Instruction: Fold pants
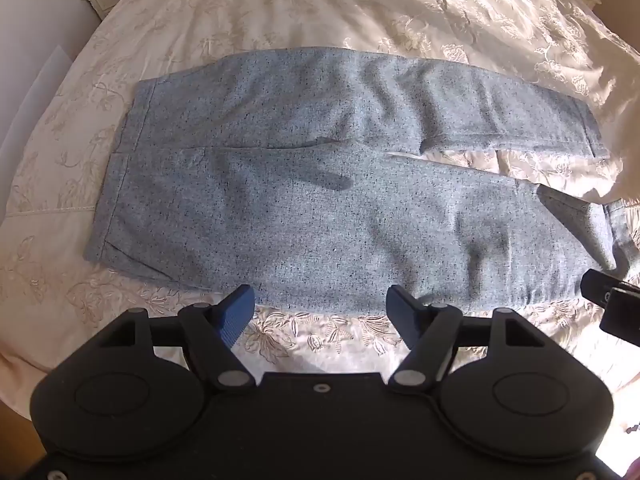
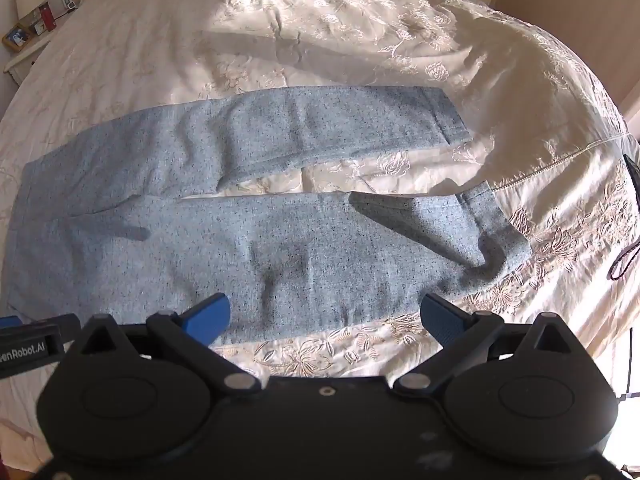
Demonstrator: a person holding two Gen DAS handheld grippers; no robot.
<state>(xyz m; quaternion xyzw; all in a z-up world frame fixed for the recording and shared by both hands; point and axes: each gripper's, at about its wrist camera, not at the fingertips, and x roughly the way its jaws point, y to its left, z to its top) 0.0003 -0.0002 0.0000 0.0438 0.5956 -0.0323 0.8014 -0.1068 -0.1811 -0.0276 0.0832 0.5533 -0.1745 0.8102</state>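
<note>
Light blue speckled pants [image 1: 320,200] lie flat across the bed, waistband to the left, two legs running right. The near leg's cuff [image 2: 492,240] is curled up and rumpled. My left gripper [image 1: 320,312] hovers open over the near edge of the pants, close to the waist half, nothing between its blue pads. In the right wrist view the same pants [image 2: 240,240] spread below my right gripper [image 2: 326,316], which stands wide open above the near leg's edge, holding nothing. The right gripper's side [image 1: 612,300] shows at the left view's right edge.
The bed is covered by a cream embroidered bedspread [image 1: 320,332], wrinkled at the far right. A white nightstand [image 2: 24,56] with a lamp and small items stands at the far left. A black cable [image 2: 624,256] lies near the right edge of the bed.
</note>
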